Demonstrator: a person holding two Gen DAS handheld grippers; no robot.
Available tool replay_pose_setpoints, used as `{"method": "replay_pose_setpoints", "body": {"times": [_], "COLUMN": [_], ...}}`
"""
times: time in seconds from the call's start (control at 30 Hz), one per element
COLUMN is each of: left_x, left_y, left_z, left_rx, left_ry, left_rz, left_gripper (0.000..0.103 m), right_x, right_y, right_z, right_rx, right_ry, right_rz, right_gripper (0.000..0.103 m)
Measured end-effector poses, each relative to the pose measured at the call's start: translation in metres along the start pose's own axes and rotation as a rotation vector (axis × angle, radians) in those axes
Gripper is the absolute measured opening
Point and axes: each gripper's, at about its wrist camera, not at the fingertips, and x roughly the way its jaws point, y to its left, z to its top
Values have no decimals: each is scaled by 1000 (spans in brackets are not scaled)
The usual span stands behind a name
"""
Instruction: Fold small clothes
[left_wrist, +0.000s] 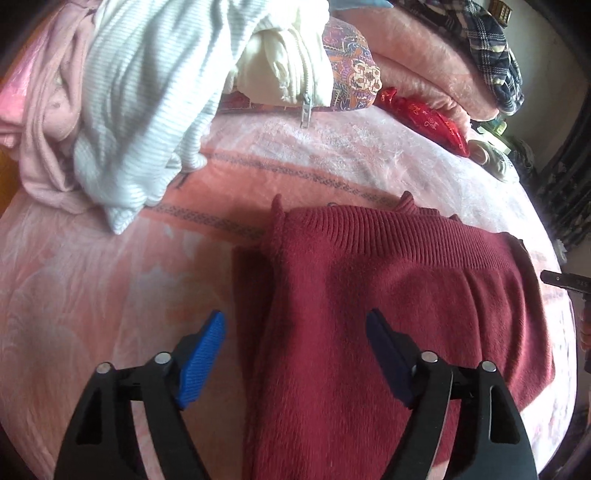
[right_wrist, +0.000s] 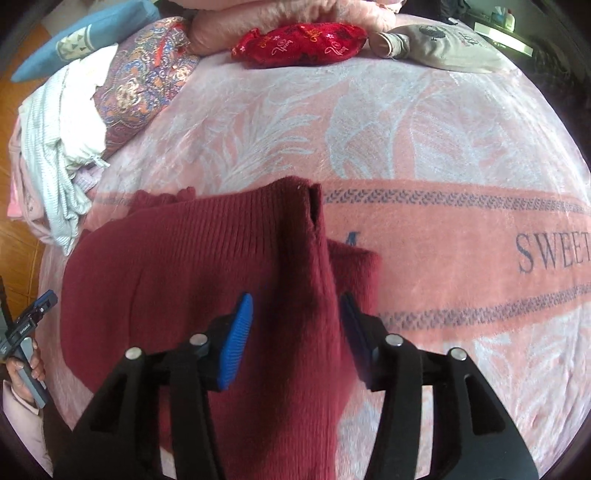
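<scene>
A dark red knitted sweater (left_wrist: 388, 295) lies folded flat on the pink bed blanket (left_wrist: 110, 295), its ribbed band at the far side. My left gripper (left_wrist: 295, 317) is open just above the sweater's left edge, its blue pads (left_wrist: 201, 362) clear of the knit. In the right wrist view the same sweater (right_wrist: 184, 266) fills the lower left. My right gripper (right_wrist: 295, 297) is open over the sweater's right edge, with a raised fold of fabric between the pads (right_wrist: 236, 339) but not pinched. A hand (right_wrist: 22, 369) holding the left gripper shows at the left edge of that view.
A heap of clothes sits at the far left: a white ribbed top (left_wrist: 140, 92), a pink garment (left_wrist: 44, 110) and a cream zip piece (left_wrist: 291, 66). Behind lie a paisley pillow (right_wrist: 147, 66), a red pouch (right_wrist: 299, 40), a grey garment (right_wrist: 443, 44) and a blue cushion (right_wrist: 85, 37).
</scene>
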Motion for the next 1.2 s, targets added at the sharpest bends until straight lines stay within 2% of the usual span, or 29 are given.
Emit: {"method": "replay_pose_setpoints", "body": {"times": [0.1,0.2,0.3,0.43,0.6,0.73,0.77,0.8,0.83,0.87,0.9,0.93,0.97,1.0,1.1,1.2], "left_x": [-16,-23,-21,-9,18,24,23,22,22,21,21,21,21,21,16,-2], "left_y": [16,27,30,24,11,4,2,1,1,1,3,4,5,6,12,11], "left_z": [-30,-61,-81,-91,-97,-100,-100,-100,-101,-101,-102,-103,-104,-104,-105,-105], "left_rx": [-44,-69,-77,-66,-50,-34,-37,-49,-59,-81,-108,-143,-161,-174,-232,-226], "left_ry": [41,66,88,129,190,181,178,178,181,189,198,205,210,213,208,179], "left_rz": [-18,-68,-93,-141,-150,-131,-130,-126,-125,-147,-176,-194,-197,-203,-229,-245], "left_gripper": [83,83,83,83,83,83,78,67,61,45,33,33,30,27,23,21], "right_x": [-15,-17,-14,2,26,28,28,28,28,27,27,27,25,23,13,-13], "right_y": [0,-1,-5,-15,-29,-24,-20,-16,-13,-11,-10,-8,-6,-5,-5,-7], "right_z": [-39,-77,-101,-109,-109,-112,-112,-113,-115,-116,-117,-118,-119,-120,-119,-125], "right_rx": [-39,-51,-40,1,78,56,40,25,14,14,14,7,-4,-3,6,5], "right_ry": [34,82,115,156,200,195,193,191,192,197,197,197,193,188,169,143], "right_rz": [14,60,86,80,128,130,125,119,122,142,151,153,158,164,187,242], "right_gripper": [64,68,70,71,75,78,74,68,63,50,41,37,25,18,14,13]}}
